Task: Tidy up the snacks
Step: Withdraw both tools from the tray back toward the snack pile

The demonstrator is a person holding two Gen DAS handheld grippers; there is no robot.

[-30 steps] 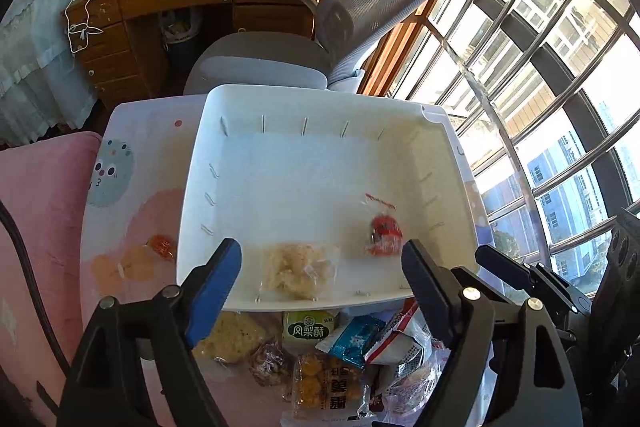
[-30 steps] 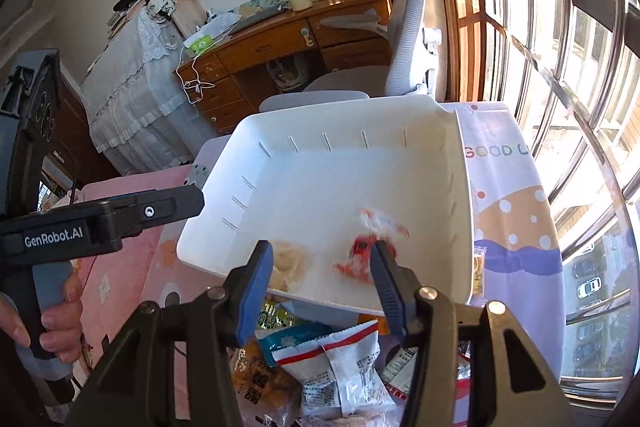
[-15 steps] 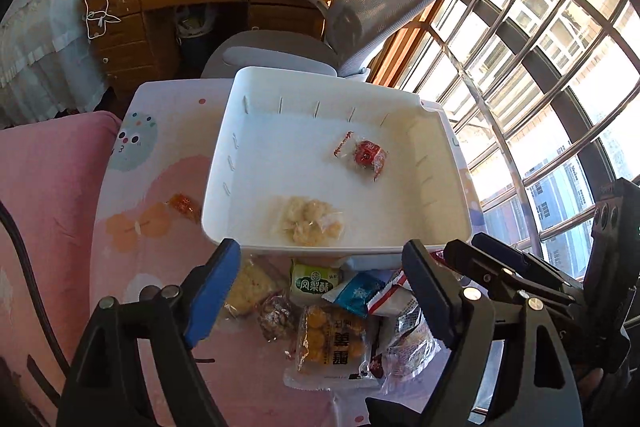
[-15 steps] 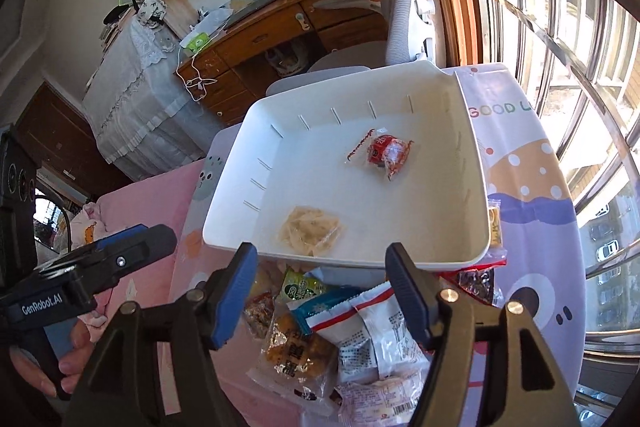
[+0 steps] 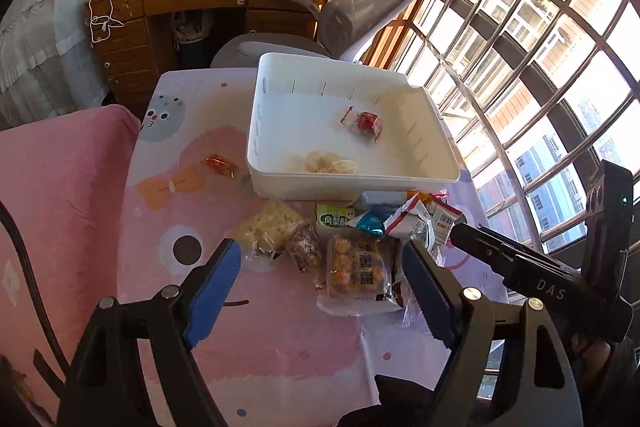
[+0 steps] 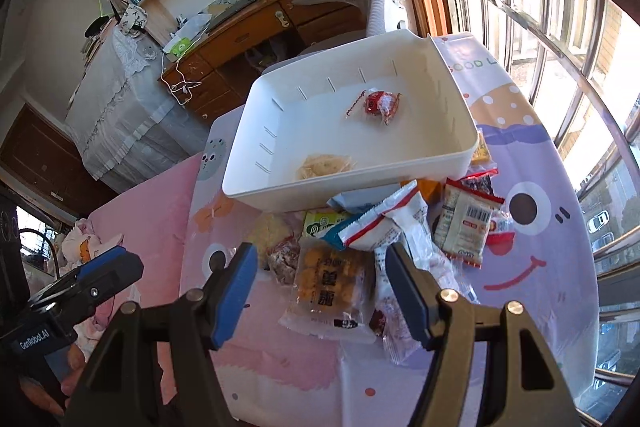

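Left wrist view: left tool (image 5: 322, 291) spread wide, empty, above snack packets (image 5: 360, 267); right tool (image 6: 318, 287) likewise released.

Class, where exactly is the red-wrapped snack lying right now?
In both views the red-wrapped snack lies inside the white bin, towards its far right part, beyond the pale snack near the front wall.

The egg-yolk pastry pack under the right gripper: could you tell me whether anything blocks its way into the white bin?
Nothing visible does. The right gripper hangs with jaws open over the pack, which lies on top of the pile. Only other snack packets lie on the table between it and the bin, below a lifted path.
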